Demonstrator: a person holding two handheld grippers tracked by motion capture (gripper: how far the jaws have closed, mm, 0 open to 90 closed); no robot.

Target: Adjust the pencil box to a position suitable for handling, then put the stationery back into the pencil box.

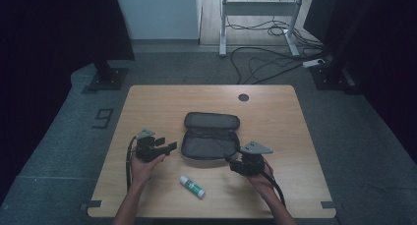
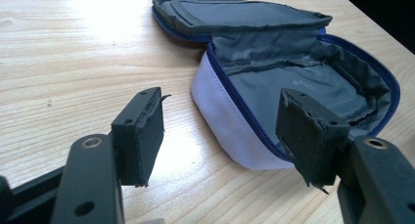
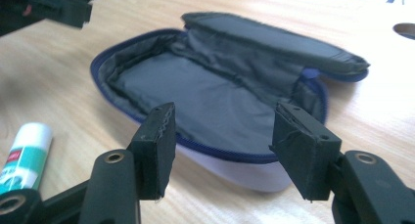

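At the middle of the wooden surface (image 1: 275, 136) lies an unzipped grey pencil case (image 1: 210, 135), its lid flap folded back toward the far side and its lined inside empty. On its left, the left gripper (image 1: 167, 145) hovers with its fingers (image 2: 139, 133) spread wide, nothing between them, aimed at the case's near-left rim. On the right, the right gripper (image 1: 235, 159) sits just beside the case's near-right corner; its fingers (image 3: 157, 148) stand apart at a middling gap and grip nothing, with the rim of the case lying beyond them. A glue stick (image 1: 192, 185) with a white cap and green label lies on the surface near the person, between the two hands.

Judging from this, the step in hand is the approach: the case is open and ready, and the glue stick has not been picked up. The next move probably calls for one gripper to steady the case rim while the other swings down to the glue stick, closes across its narrow body, and carries it into the case.
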